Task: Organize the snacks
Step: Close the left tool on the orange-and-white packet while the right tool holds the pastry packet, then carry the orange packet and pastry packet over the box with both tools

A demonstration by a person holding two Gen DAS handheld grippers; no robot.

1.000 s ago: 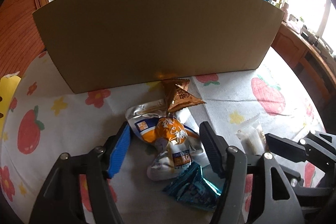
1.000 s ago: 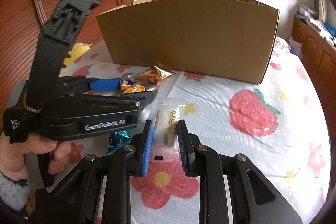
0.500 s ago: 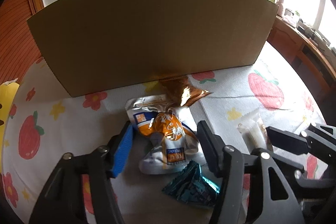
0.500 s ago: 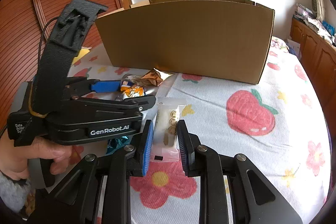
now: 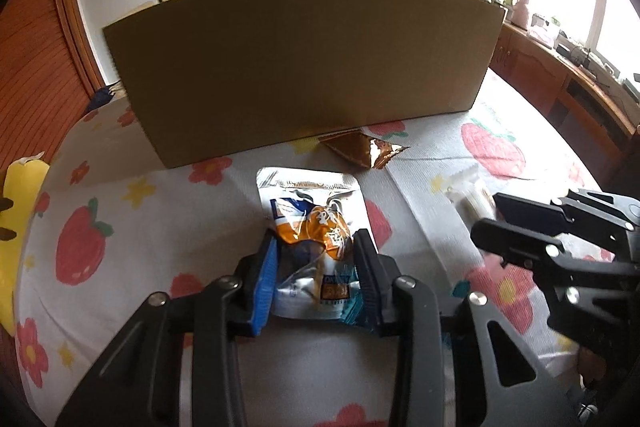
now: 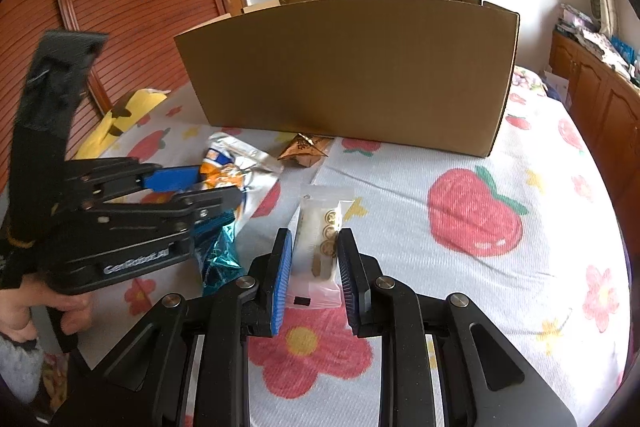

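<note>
My left gripper (image 5: 316,259) is shut on the white and orange snack bag (image 5: 310,211), lifted a little off the bed; the bag also shows in the right wrist view (image 6: 232,167). My right gripper (image 6: 314,253) is shut on a clear packet of round biscuits (image 6: 320,239), which also shows in the left wrist view (image 5: 468,195). A gold-brown triangular packet (image 5: 360,147) lies by the foot of the open cardboard box (image 5: 304,67). A teal foil packet (image 6: 220,255) lies under the left gripper (image 6: 192,187).
The bed has a white cover with strawberries and flowers (image 6: 476,219). A yellow cushion (image 5: 16,227) lies at the left edge. Wooden cabinets (image 6: 600,95) stand at the right and a slatted wooden door (image 6: 132,7) at the left.
My left gripper has closed on the white and orange bag and pulled it back and up. The right gripper has stayed shut on the biscuit packet.
</note>
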